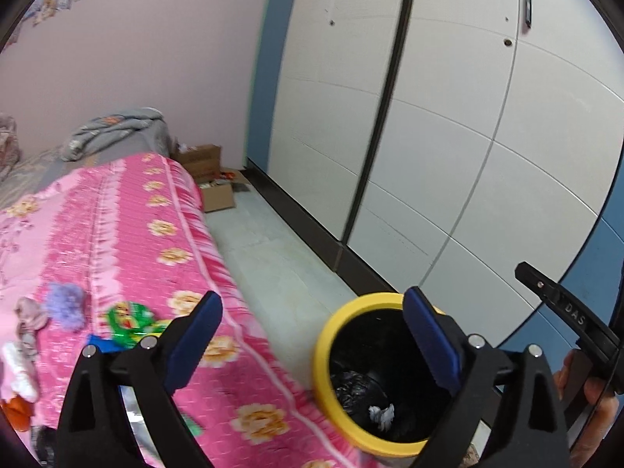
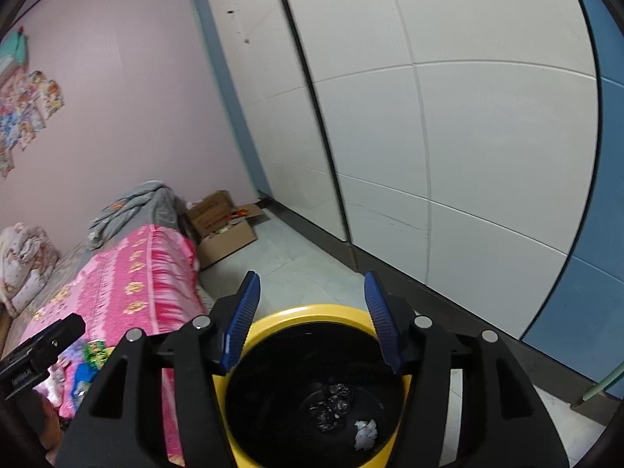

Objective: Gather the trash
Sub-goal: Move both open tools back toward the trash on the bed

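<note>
While both grippers' jaws stand spread and empty, crumpled paper [image 2: 366, 434] lies below them, seemingly inside the bin [image 2: 308, 311].

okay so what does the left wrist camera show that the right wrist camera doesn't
Only the left wrist view shows the purple fluffy tuft and the orange item on the bed, plus a dark handle on the wardrobe. Only the right wrist view shows the cartoon stickers in full on the pink wall. Both show the yellow-rimmed bin with crumpled white paper inside, the pink floral bedspread, the green wrapper, the cardboard boxes and open, empty grippers.
</note>
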